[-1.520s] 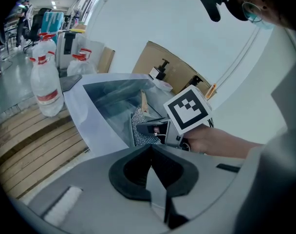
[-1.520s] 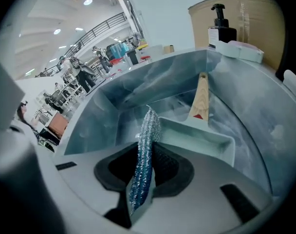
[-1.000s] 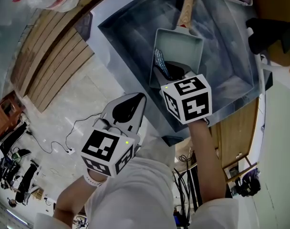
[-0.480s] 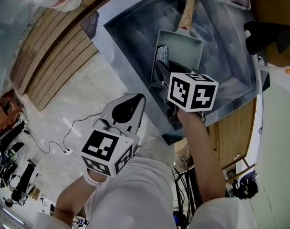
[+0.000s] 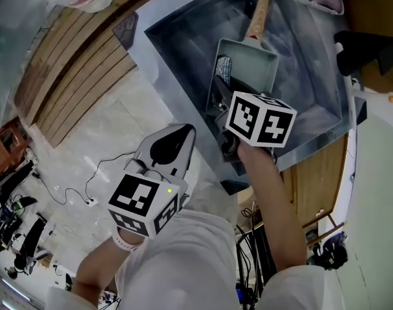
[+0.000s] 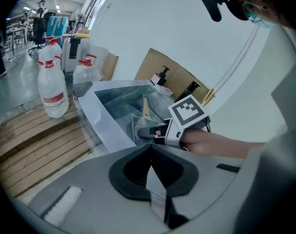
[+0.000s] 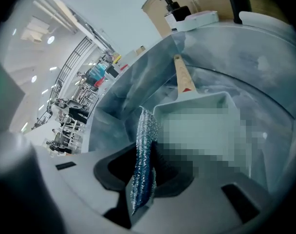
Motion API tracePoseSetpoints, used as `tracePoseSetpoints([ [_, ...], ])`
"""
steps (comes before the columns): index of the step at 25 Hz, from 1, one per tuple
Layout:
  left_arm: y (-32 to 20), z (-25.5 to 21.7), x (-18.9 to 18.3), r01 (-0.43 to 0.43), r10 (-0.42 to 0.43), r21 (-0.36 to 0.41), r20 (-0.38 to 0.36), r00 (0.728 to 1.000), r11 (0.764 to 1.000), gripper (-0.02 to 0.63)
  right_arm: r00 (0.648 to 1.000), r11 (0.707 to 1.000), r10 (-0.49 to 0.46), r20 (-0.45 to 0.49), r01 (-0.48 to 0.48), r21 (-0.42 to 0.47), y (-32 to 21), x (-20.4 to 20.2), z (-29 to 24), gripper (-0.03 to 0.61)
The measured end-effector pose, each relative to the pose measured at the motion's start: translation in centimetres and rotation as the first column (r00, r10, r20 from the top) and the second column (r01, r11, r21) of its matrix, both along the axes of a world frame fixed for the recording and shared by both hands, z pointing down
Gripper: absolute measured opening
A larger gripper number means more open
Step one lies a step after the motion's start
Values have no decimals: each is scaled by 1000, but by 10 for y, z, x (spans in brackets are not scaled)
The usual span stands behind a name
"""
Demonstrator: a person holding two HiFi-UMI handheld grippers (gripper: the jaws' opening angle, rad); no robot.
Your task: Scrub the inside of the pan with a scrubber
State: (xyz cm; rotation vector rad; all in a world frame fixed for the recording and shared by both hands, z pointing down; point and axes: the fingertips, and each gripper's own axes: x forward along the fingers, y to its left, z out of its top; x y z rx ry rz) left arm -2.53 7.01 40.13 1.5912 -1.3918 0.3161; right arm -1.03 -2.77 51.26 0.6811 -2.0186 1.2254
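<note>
The right gripper [image 7: 147, 174] is clamped on the scrubber [image 7: 144, 140], held on edge at the left wall of the pan [image 5: 253, 57] in the sink [image 5: 177, 37]. The pan's floor lies ahead and rightward, long axis running toward its wooden handle [image 5: 258, 15]. The left gripper [image 5: 172, 144], jaws together and empty, hangs well outside the sink
</note>
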Motion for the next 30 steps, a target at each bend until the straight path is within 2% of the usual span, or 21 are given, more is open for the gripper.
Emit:
tracePoseSetpoints([
  [3,-1,-5,-2,1,-1,8,2,1000,1000,5,999,999,28,27,-27,-39,7,4,-8,69],
  [9,-3,-25,-3,-13,13,35,12,1000,999,5,997,998,53,49,-52,-24,12,21,-35,67],
  [11,-3,-36,-5,-20,19,53,18,1000,998,5,998,999,38,39,-39,22,14,30,-51,66],
  [14,-3,-53,-8,-36,34,84,27,999,996,5,1000,990,9,17,-11,141,16,43,-85,66],
  [20,1,-95,-5,-94,87,143,53,995,985,5,1000,931,0,-24,9,365,24,71,-172,66],
  [24,2,-125,-2,-138,127,188,68,990,972,5,999,884,37,-19,-24,466,32,88,-229,66],
  [30,3,-165,3,-202,182,259,98,978,944,5,996,799,85,-13,-60,599,45,120,-296,67],
])
